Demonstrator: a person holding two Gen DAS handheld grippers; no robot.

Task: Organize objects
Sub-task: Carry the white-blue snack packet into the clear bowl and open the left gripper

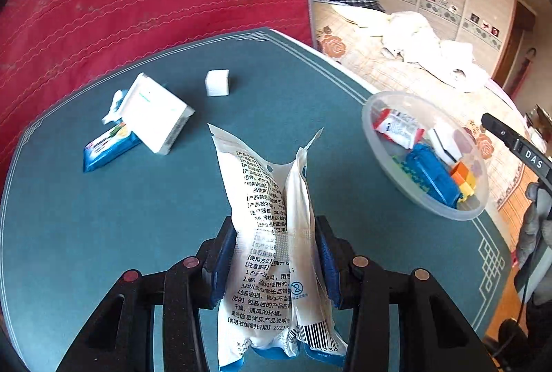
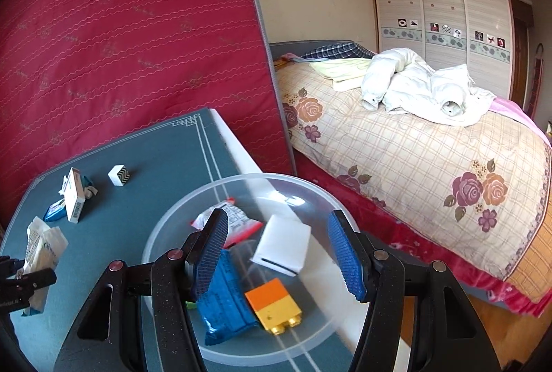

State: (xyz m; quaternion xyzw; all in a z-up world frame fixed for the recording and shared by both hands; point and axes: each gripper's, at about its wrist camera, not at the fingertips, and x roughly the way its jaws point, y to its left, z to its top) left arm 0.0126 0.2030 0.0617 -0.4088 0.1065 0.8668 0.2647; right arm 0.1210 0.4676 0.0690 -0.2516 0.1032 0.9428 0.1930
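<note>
My left gripper [image 1: 276, 254] is shut on a white printed packet [image 1: 265, 234], folded between the blue pads and held above the teal table [image 1: 103, 234]. The packet also shows in the right wrist view [image 2: 43, 248], at the left. My right gripper [image 2: 277, 251] is open and empty, hovering over the clear plastic bowl [image 2: 172, 227]. The bowl [image 1: 376, 144] holds a red-and-white sachet [image 2: 238, 220], a white box [image 2: 281, 244], a blue packet [image 2: 224, 303] and an orange-yellow block [image 2: 274, 306].
On the table's far left lie a white box [image 1: 158, 113] leaning on a blue packet [image 1: 107, 144], crumpled paper [image 1: 115, 104] and a small white cube [image 1: 217, 82]. A red mattress [image 2: 120, 44] stands behind the table. A bed [image 2: 414, 158] is to the right.
</note>
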